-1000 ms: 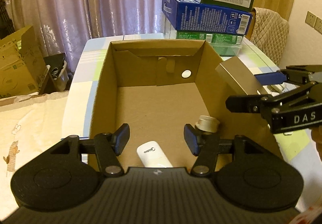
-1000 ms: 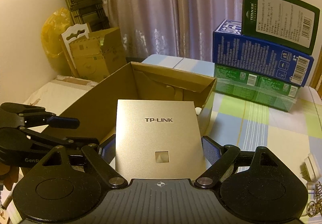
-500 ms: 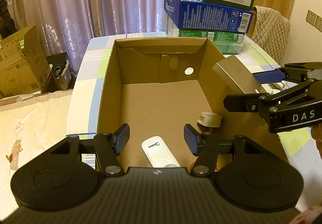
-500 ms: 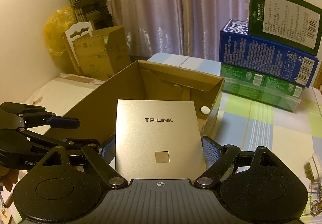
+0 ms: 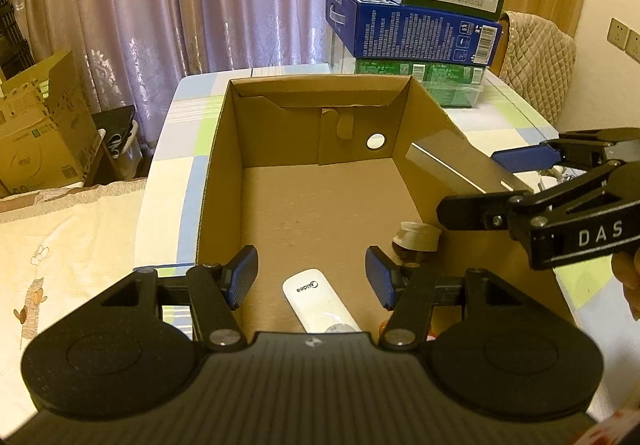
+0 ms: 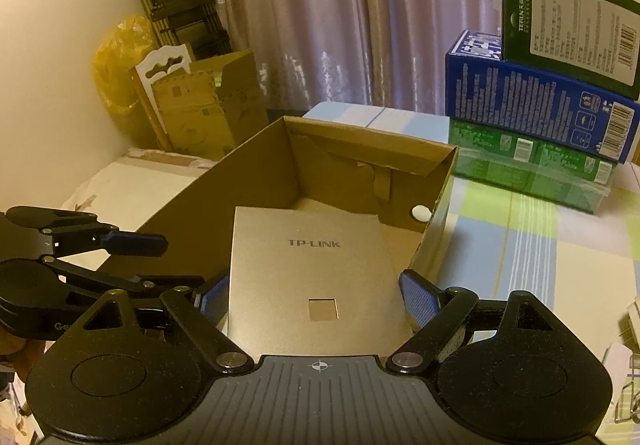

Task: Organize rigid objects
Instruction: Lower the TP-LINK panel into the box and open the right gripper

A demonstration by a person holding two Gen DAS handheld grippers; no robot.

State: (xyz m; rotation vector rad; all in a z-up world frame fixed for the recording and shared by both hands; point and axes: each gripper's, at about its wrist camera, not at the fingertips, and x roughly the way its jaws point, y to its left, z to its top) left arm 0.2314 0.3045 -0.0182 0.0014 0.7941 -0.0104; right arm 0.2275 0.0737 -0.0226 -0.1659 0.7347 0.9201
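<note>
An open cardboard box [image 5: 216, 165] [image 6: 256, 165] stands on the table. Inside lie a white Midea remote [image 5: 318, 303] and a white cap-like object [image 5: 416, 235]. My left gripper [image 5: 312, 277] is open and empty above the box's near edge, over the remote. My right gripper [image 6: 316, 301] is shut on a gold TP-LINK panel [image 6: 312, 269] and holds it tilted over the box's right wall. The panel [image 5: 452, 165] and the right gripper [image 5: 532, 181] also show in the left wrist view.
Stacked green, blue and dark green retail boxes [image 5: 412, 29] [image 6: 552, 101] stand on the table behind the cardboard box. A padded chair [image 5: 536, 45] is at the back right. More cartons [image 5: 36, 125] [image 6: 208, 101] sit on the floor to the left. Small white items [image 6: 630, 321] lie at the right edge.
My right gripper has carried the TP-LINK panel forward over the box's right wall. My left gripper has drawn back and risen slightly, still open.
</note>
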